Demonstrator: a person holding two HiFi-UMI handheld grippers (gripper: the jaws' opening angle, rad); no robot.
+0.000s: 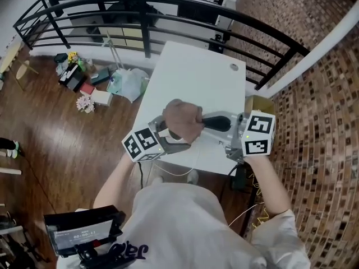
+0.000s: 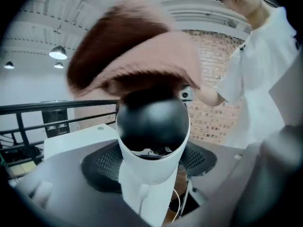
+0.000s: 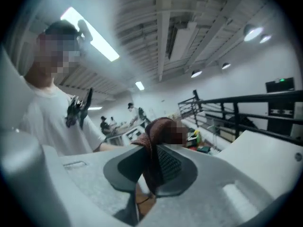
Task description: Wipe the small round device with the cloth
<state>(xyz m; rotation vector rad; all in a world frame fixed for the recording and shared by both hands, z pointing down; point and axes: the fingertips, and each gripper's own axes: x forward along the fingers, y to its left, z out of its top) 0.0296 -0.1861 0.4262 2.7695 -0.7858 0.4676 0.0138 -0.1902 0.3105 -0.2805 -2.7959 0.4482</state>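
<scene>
The small round device (image 2: pixel 152 126), a white body with a black dome, sits between the jaws of my left gripper (image 2: pixel 154 161), which grip its sides. A white cable hangs from its base. A brownish-pink cloth (image 2: pixel 132 46) lies over the top of the dome. My right gripper (image 3: pixel 150 167) is shut on a fold of that cloth (image 3: pixel 155 141), pinched between its black pads. In the head view the cloth (image 1: pixel 182 119) covers the device, with the left gripper (image 1: pixel 171 138) to its left and the right gripper (image 1: pixel 212 122) to its right, both held above the table's near edge.
A white table (image 1: pixel 196 77) stretches away in front, with a small round hole near its far right corner. A black curved railing (image 1: pixel 168 4) runs behind it. Bags and clutter (image 1: pixel 92 83) lie on the wooden floor at left. A brick wall is at right.
</scene>
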